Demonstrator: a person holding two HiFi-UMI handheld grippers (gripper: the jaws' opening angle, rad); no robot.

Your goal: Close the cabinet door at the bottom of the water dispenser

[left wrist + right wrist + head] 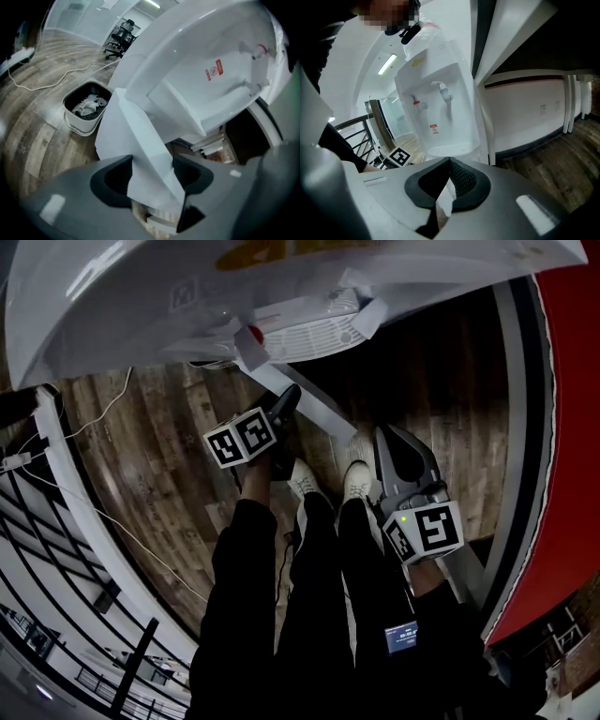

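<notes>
Jaws of the left gripper (152,177) stand wide apart, the flat, smooth white cabinet door (133,140) slanting edge-on between their dark pads below the glossy, rounded water dispenser (211,65), while the right gripper (449,165) is closed, tips meeting on nothing.

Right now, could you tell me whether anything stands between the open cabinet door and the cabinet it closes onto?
No loose thing shows there. The door sits between the left gripper's open jaws, so only the jaw on the cabinet side lies in its swing.
</notes>
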